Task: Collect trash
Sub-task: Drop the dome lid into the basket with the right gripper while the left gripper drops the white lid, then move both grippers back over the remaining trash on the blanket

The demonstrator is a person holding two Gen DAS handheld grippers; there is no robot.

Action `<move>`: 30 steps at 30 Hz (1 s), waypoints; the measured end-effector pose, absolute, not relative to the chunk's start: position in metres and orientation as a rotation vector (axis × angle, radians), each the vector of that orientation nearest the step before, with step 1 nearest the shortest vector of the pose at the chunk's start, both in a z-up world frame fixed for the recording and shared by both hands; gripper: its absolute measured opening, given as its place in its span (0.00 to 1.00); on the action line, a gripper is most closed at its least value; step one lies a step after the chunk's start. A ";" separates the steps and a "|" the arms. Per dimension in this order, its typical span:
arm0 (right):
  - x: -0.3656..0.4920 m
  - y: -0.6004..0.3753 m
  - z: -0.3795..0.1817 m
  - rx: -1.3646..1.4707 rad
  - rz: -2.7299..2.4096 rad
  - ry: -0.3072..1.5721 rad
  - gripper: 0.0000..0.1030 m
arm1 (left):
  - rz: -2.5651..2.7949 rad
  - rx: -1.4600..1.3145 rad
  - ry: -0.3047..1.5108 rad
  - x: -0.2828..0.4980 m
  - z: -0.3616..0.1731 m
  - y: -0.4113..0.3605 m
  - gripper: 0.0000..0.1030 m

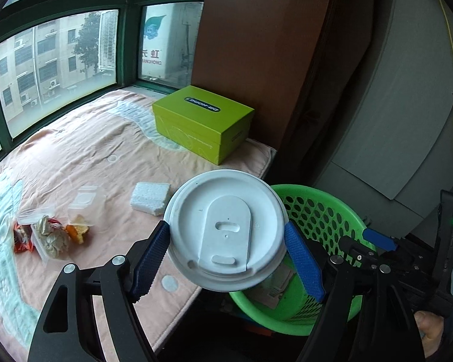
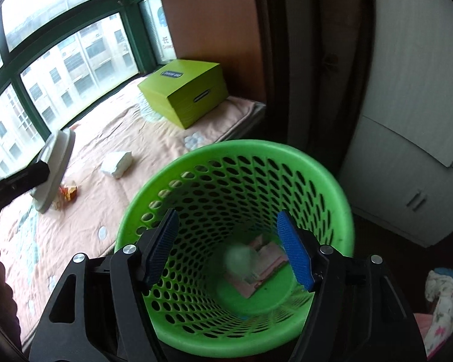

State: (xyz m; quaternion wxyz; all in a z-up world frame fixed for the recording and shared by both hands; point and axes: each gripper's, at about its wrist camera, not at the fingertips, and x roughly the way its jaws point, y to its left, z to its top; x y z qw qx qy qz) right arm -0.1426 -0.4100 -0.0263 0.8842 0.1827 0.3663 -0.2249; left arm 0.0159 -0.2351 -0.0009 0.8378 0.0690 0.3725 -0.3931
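My left gripper (image 1: 226, 232) is shut on a white cup lid (image 1: 226, 211), its blue pads pressing the rim on both sides, beside the green mesh basket (image 1: 317, 208). The right wrist view shows that lid (image 2: 56, 166) edge-on at the far left. My right gripper (image 2: 228, 215) is open over the mouth of the basket (image 2: 196, 163). Nothing sits between its pads. A pale round blurred thing (image 2: 238, 261) shows inside the basket, above paper scraps (image 2: 265, 259) on the bottom. On the bed lie a white foam piece (image 1: 150, 197), a clear plastic box (image 1: 86, 200) and crumpled wrappers (image 1: 49, 235).
A lime-green cardboard box (image 1: 202, 123) stands at the far end of the pink bedspread (image 1: 105, 138), by the window. A brown panel (image 1: 256, 45) and grey cupboards (image 2: 407, 166) rise behind the basket. A flowered cloth (image 2: 441, 298) lies low at the right.
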 end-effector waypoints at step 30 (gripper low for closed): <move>-0.174 -0.434 -0.003 0.425 -0.532 0.641 0.75 | -0.997 0.269 0.846 -0.036 -0.029 -0.304 0.82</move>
